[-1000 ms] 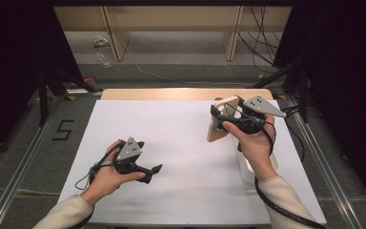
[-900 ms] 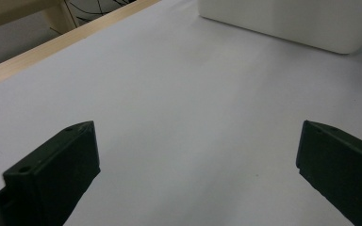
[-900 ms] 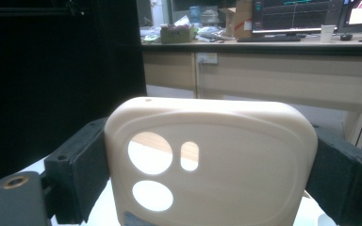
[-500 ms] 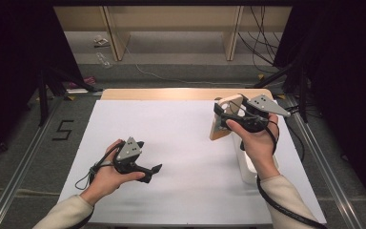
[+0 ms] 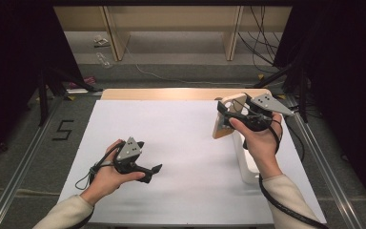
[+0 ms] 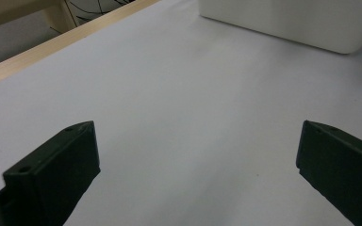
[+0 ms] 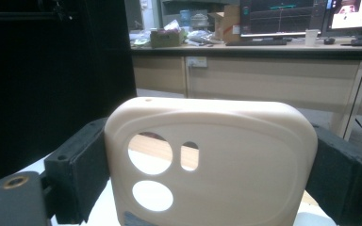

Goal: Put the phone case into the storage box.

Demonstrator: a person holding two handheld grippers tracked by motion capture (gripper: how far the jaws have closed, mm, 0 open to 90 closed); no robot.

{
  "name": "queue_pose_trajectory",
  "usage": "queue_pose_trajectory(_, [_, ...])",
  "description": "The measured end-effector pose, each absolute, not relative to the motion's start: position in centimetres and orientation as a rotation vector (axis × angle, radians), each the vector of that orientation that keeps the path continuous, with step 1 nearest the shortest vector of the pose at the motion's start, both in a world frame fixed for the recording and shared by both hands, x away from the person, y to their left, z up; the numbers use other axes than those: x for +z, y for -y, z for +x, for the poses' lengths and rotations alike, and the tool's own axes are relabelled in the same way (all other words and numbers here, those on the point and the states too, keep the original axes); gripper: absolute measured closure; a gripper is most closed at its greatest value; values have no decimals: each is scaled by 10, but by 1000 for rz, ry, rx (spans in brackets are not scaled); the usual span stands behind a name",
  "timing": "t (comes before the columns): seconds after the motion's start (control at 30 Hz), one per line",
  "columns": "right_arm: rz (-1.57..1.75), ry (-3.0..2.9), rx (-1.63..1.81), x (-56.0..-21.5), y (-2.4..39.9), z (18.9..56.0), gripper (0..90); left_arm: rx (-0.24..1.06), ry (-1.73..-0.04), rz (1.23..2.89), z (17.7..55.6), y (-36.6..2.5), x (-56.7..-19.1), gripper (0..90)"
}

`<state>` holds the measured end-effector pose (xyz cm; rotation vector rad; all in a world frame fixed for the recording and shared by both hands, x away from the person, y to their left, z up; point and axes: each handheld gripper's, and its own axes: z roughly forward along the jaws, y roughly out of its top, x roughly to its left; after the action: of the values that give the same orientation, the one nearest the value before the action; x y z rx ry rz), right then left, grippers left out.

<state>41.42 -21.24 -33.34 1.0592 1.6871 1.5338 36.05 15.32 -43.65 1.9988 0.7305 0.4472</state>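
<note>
A beige phone case (image 5: 223,125) with round camera cut-outs stands upright above the table's far right, and my right gripper (image 5: 227,113) is shut on its two side edges. In the right gripper view the phone case (image 7: 235,155) sits between the black pads (image 7: 80,169), its back toward the camera. My left gripper (image 5: 148,171) rests low on the white tabletop (image 5: 181,143) at the near left, held in a hand. Its jaws stand wide open in the left gripper view with nothing between them (image 6: 193,165).
A white block-like stand (image 5: 248,164) sits on the table under my right forearm and also lies ahead of the left gripper, white block (image 6: 301,21). A wooden strip (image 5: 171,93) edges the far side of the table. Dark frames and cables flank it.
My right hand has drifted slightly to the right with the phone case still gripped. The left hand and its gripper have stayed put.
</note>
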Motion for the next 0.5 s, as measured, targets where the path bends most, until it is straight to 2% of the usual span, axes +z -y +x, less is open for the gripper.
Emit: queue_pose_trajectory(0.5, [1074,-1665,1523,-331,220,415,122,447,-733,1997,361,-153,-436,0])
